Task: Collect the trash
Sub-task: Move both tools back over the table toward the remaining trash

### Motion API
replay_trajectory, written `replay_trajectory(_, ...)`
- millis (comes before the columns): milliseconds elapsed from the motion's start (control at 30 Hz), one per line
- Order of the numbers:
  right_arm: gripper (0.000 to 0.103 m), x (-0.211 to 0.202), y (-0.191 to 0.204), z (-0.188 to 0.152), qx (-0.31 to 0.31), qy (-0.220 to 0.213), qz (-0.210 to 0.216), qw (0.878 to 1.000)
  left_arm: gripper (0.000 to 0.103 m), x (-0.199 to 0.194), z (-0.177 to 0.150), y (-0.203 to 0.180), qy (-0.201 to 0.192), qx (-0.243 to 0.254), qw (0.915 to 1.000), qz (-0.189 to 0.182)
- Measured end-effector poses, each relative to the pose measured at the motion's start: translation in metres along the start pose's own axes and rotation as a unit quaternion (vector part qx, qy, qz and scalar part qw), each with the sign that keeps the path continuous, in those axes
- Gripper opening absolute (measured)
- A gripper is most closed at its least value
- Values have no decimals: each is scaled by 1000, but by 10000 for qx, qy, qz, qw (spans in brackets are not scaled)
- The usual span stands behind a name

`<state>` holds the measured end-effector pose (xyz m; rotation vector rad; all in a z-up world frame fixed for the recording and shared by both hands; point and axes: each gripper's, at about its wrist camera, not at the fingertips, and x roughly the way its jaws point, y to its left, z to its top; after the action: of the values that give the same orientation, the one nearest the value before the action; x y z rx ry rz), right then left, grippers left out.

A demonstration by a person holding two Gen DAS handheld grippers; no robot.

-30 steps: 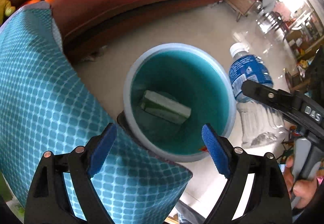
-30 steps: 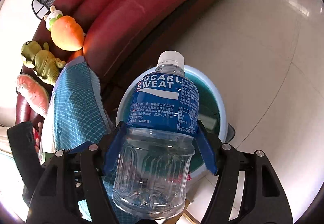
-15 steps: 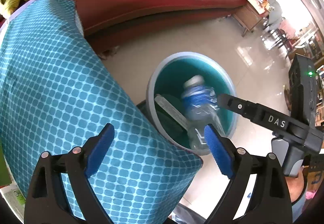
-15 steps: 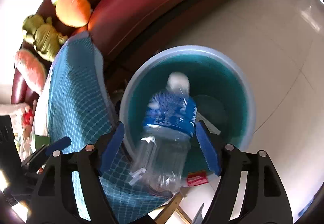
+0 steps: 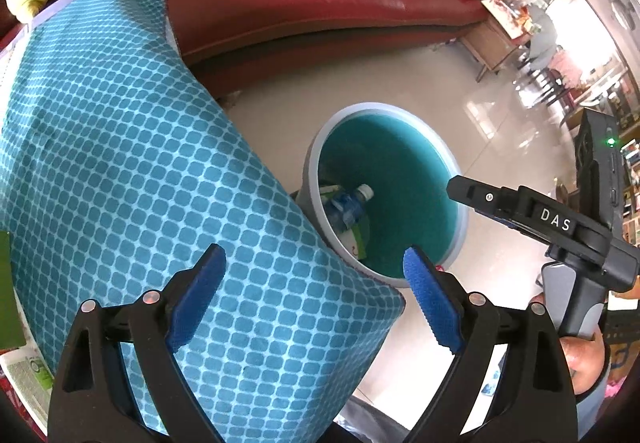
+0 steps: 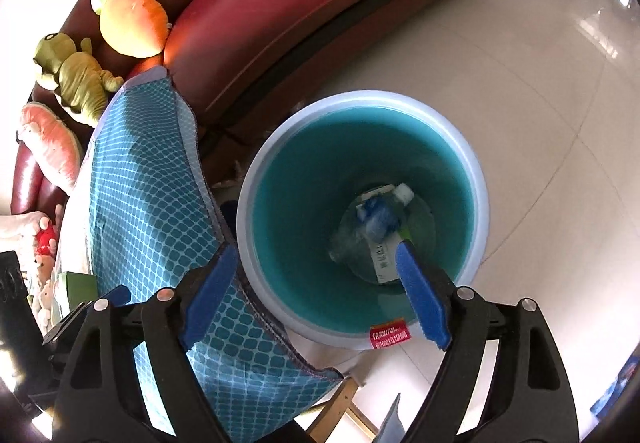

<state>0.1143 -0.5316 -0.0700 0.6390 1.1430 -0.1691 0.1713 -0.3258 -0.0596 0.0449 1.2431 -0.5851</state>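
One second on, bottle (image 6: 370, 227) lies inside bin (image 6: 478, 203).

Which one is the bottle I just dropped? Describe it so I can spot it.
Find the red sofa; in front of it stands a round bin with a teal inside. The bottle lies at its bottom, clear with a blue label and white cap, on top of a flat carton.

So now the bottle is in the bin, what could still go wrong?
The right gripper, jaws just opened and empty, hangs close over the round teal plastic bin's pale rim and might knock it. The clear plastic bottle with a blue label is lying across a white carton, so later trash may pile unevenly.
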Motion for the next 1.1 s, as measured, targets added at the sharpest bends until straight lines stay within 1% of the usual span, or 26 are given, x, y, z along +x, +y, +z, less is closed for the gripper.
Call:
replay_trajectory(67, 81, -4, 2, -1, 17, -7, -33, 10000, 91, -6, -4, 7, -20, -44, 10000, -26)
replay_trajectory(200, 82, -10, 14, -7, -22, -14, -87, 10000, 91, -24, -14, 19, -154, -107, 9998, -78)
replay_trajectory(333, 82, -17, 36, -13, -214, -24, -98, 9997, 93, -44, -25, 34, -251, -189, 9995, -73)
replay_trajectory(533, 83, -27, 88, -29, -746, -84, -36, 9972, 95, -83, -45, 69, -501, -402, 9979, 8)
replay_trajectory(700, 85, -29, 132, -45, -1139, -34, 31, 9935, 95, -115, -62, 100, -679, -611, 9957, 141)
replay_trajectory(867, 85, -23, 177, -66, -1494, 101, 51, 9887, 96, -144, -82, 144, -822, -845, 9926, 302)
replay_trajectory(1100, 85, -12, 241, -102, -2106, 353, 84, 9769, 96, -182, -112, 207, -1052, -1281, 9849, 508)
